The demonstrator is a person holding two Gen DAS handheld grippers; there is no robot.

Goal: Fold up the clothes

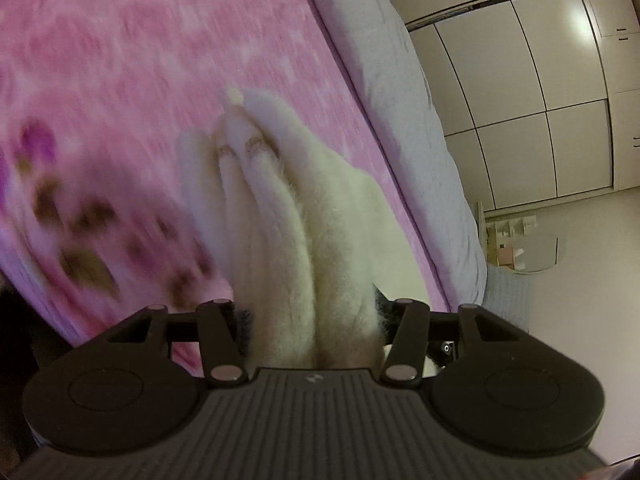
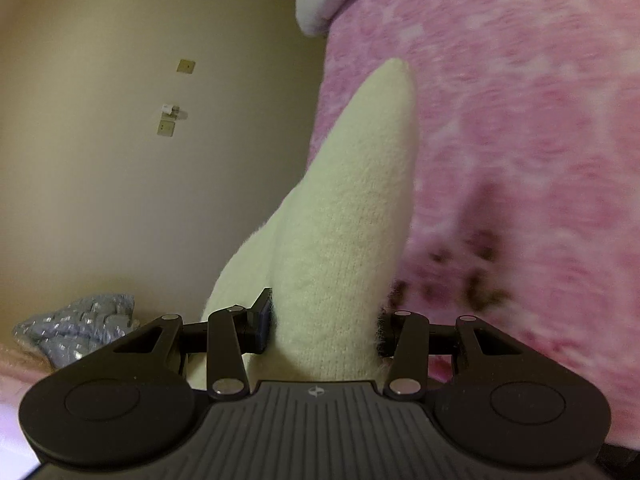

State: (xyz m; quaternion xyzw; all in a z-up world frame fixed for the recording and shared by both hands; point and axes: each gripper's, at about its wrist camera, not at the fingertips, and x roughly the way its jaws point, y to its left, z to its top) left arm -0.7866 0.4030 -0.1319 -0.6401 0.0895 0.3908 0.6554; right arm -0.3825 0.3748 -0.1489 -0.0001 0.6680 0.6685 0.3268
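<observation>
Left wrist view: my left gripper (image 1: 310, 320) is clamped on a thick bunch of the cream fuzzy garment (image 1: 280, 200), which trails up the frame's centre over the pink blanket (image 1: 120, 60) — I judge I should keep this pinch firm while lifting so the folds hang free

Right wrist view: my right gripper (image 2: 326, 330) grips another cream section, running toward upper centre beside the blanket — I'd hold both hands level and pull apart gently to square the edge

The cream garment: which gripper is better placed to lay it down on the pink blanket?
Probably neither: both grip it. The left gripper holds bunched folds of the cream garment over the pink blanket; the right gripper sits by the bed's edge.
</observation>
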